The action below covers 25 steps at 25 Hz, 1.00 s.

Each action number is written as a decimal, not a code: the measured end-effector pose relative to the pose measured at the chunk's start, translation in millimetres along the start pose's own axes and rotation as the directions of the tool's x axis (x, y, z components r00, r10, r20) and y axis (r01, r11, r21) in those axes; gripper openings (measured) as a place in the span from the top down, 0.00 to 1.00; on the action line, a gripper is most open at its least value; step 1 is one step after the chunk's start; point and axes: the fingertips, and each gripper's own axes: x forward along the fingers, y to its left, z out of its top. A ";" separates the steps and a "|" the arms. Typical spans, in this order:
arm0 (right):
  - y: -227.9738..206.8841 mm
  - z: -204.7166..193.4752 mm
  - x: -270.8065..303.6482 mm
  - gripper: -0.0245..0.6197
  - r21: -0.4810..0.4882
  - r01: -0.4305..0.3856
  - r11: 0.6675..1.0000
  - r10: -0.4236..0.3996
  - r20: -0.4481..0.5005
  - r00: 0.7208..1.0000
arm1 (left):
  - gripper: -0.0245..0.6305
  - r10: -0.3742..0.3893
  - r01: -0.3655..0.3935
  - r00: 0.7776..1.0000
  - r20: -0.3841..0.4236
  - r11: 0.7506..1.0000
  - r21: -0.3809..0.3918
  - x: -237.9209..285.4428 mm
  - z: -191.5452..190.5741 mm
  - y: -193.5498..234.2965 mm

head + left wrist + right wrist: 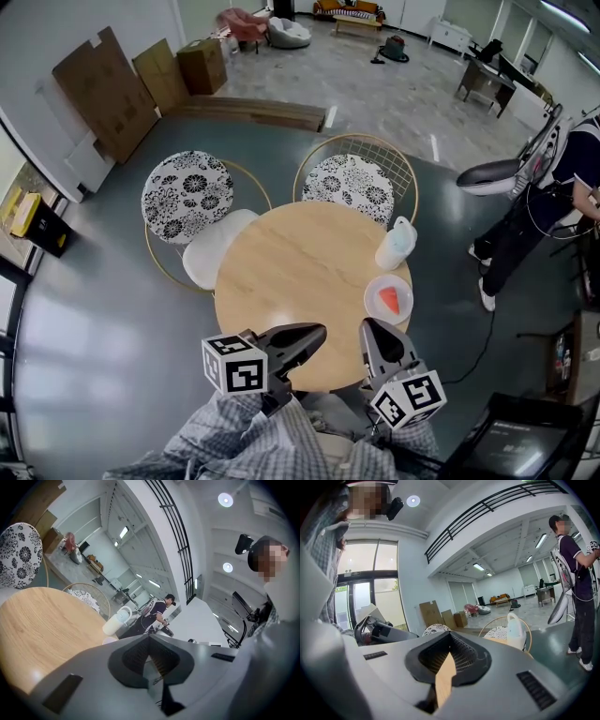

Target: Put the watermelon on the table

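A red watermelon slice lies on a small white plate at the right side of the round wooden table. My left gripper hovers over the table's near edge, its jaws shut and empty, and it points right toward the plate. My right gripper is just beside it, below the plate, also shut with nothing held. In the left gripper view the closed jaws face the table and a white jug. In the right gripper view the jaws meet at their tips.
A white jug stands on the table behind the plate. Two patterned round chairs and a white stool ring the far side. A person stands at the right. Cardboard boxes lean on the left wall.
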 end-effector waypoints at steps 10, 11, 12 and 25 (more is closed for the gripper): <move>6.0 -1.3 -3.2 0.95 -0.017 -0.021 1.000 0.021 -0.010 1.000 | 0.95 0.004 -0.004 1.000 -0.005 1.000 -0.003 -1.9 -2.1 -3.1; 6.0 -2.0 -3.1 0.95 -0.020 -0.024 1.000 0.024 -0.011 1.000 | 0.95 0.004 -0.004 1.000 -0.005 1.000 -0.005 -1.6 -2.7 -3.0; 6.1 -2.7 -3.1 0.95 -0.025 -0.028 0.999 0.028 -0.011 1.000 | 0.95 0.004 -0.004 1.000 -0.007 1.000 -0.005 -1.3 -3.4 -2.9; 7.2 -9.3 -5.4 0.95 -0.036 -0.024 0.999 0.023 -0.035 0.999 | 0.95 -0.011 0.010 1.000 -0.026 1.000 -0.025 2.2 -9.7 -1.4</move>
